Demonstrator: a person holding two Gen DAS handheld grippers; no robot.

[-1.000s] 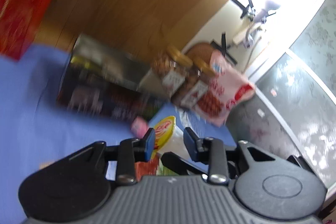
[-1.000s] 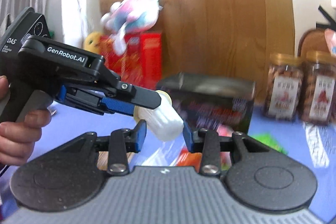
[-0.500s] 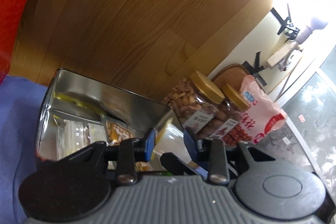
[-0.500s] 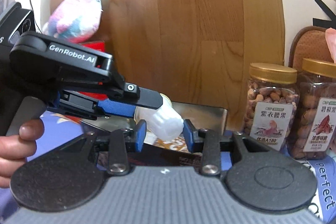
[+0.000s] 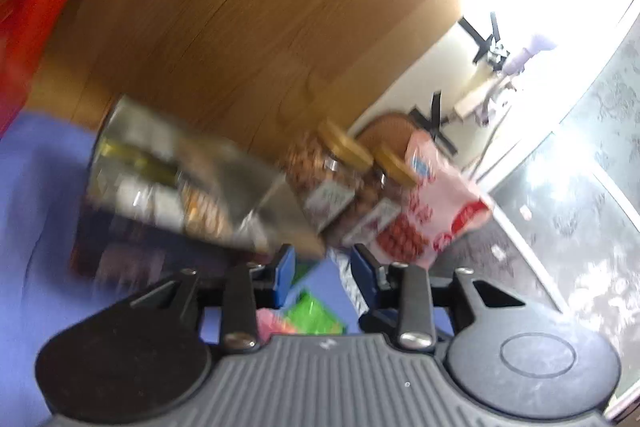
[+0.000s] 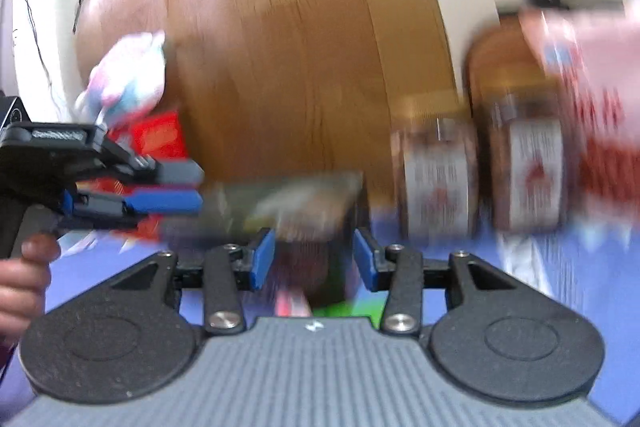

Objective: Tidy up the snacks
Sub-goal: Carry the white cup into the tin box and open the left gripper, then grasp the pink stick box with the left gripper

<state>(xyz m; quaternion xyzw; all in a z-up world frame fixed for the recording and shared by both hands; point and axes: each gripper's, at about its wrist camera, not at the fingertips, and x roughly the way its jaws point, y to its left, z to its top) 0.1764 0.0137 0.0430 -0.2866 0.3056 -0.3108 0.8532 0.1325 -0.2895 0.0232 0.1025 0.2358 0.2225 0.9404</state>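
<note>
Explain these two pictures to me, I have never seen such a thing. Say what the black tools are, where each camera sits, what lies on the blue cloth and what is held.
No robot: a person holds two hand-held grippers, each with a camera looking along its blue fingers. One picture comes from the left gripper, the other from the right gripper, whose jaws are opening; a hand grips the left tool's handle. Both are blurred. On the blue cloth stand an open tin of snacks, two nut jars and a pink bag. Neither gripper holds anything.
</note>
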